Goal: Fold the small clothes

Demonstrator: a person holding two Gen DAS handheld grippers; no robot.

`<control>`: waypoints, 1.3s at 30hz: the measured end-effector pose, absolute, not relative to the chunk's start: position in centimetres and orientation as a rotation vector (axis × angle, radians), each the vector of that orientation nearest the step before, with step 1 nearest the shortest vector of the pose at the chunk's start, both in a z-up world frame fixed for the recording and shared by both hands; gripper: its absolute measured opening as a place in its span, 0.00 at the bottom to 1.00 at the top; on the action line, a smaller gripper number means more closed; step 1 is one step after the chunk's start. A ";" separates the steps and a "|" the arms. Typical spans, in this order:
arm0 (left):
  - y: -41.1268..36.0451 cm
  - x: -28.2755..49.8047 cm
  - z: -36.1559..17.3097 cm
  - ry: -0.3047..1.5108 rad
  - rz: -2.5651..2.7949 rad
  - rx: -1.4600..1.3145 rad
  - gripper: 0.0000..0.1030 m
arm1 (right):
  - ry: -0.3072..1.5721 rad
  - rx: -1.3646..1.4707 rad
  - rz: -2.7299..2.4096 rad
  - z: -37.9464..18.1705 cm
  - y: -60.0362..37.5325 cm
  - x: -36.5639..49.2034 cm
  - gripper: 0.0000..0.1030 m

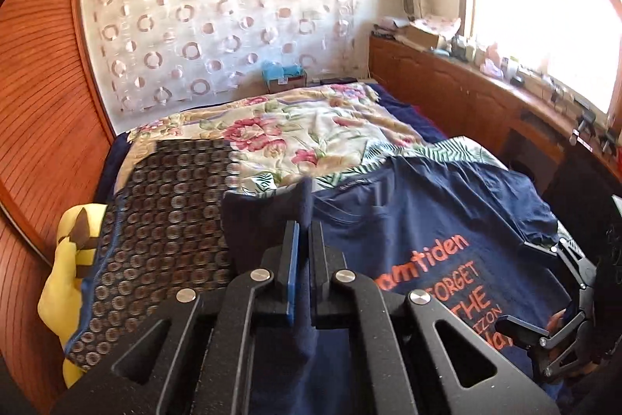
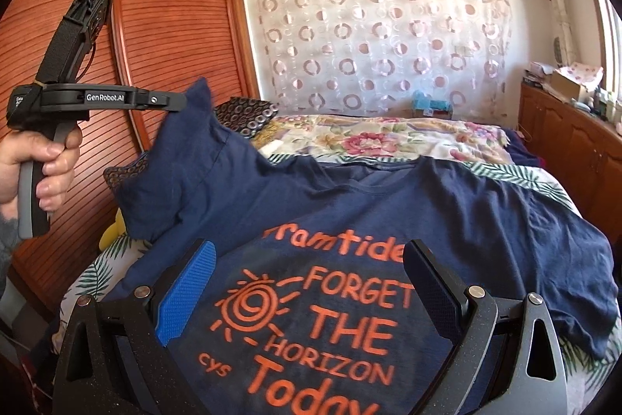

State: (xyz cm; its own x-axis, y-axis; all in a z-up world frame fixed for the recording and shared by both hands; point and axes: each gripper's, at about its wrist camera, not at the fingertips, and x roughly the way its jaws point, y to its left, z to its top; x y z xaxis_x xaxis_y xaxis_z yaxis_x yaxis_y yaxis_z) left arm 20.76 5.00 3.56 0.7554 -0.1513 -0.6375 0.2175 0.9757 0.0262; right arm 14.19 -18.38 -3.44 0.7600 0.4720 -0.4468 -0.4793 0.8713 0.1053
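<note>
- Step in hand: I am making the first side fold of the navy T-shirt [image 2: 388,220], which lies print-up on the bed [image 1: 311,127].
- Left hand-held gripper [image 1: 302,216]: jaws closed tight on the shirt's sleeve [image 2: 186,150], lifted clear of the bed.
- Right hand-held gripper [image 2: 311,282]: jaws wide apart, holding nothing, poised just over the orange print.
- Next move, as I judge it: carry the sleeve across toward the right hand-held gripper, lay it flat over the print, then release.
</note>
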 end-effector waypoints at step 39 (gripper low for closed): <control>9.6 13.4 -10.7 0.886 -0.150 0.050 0.80 | 0.640 -0.122 0.615 -1.9 -12.2 21.2 0.78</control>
